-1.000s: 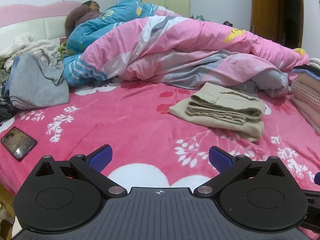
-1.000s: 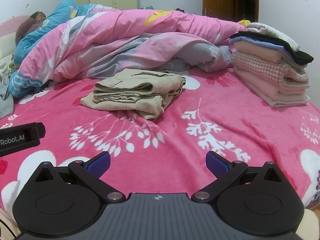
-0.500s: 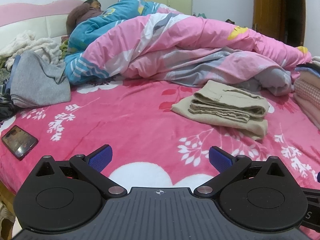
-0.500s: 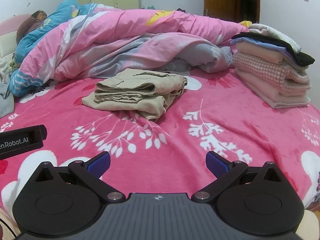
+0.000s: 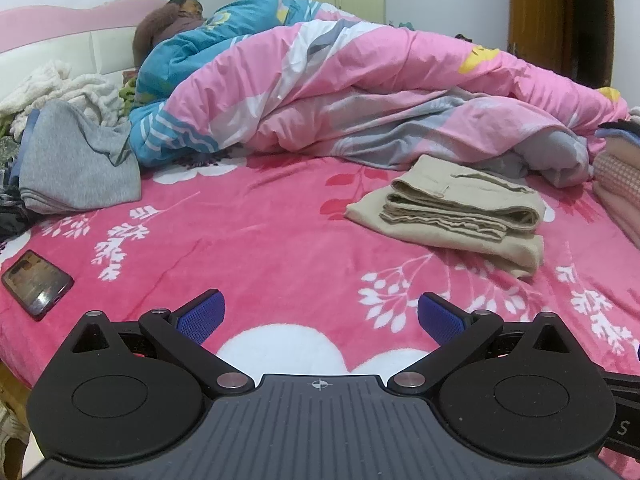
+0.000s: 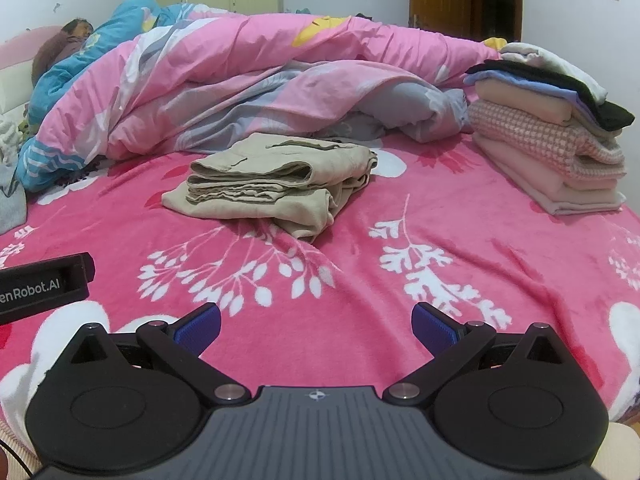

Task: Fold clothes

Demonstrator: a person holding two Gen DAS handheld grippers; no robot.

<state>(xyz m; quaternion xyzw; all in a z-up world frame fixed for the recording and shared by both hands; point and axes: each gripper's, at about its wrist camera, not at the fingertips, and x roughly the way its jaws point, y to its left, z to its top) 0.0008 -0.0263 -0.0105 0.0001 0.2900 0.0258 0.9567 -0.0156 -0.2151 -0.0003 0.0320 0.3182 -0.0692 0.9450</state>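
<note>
Khaki trousers (image 5: 452,216) lie folded into a thick, layered bundle on the pink floral bedspread (image 5: 280,248), roughly mid-bed and just in front of the rumpled pink and grey duvet (image 5: 360,92); through my right wrist camera the same bundle (image 6: 272,184) sits ahead and a little left of centre, its folded edges facing me. My left gripper (image 5: 318,314) is released, its blue pads (image 5: 202,316) spread wide over the bedspread with nothing between them, well short of the trousers. My right gripper (image 6: 316,322) is released too, its fingers (image 6: 434,326) splayed apart and empty, hovering low over the white leaf pattern near the bed's front edge. To the right of the trousers I see a stack of folded clothes (image 6: 548,136), pink checked fabric under peach, blue, black and white layers, standing apart from the khaki bundle. On the left side a loose grey garment (image 5: 76,164) rests against a heap of white knitwear (image 5: 68,88), and a phone (image 5: 37,282) lies flat on the bedspread near the left edge. A black bar with white lettering (image 6: 40,286) pokes into the right camera's view from the left; it looks like part of my other gripper.
</note>
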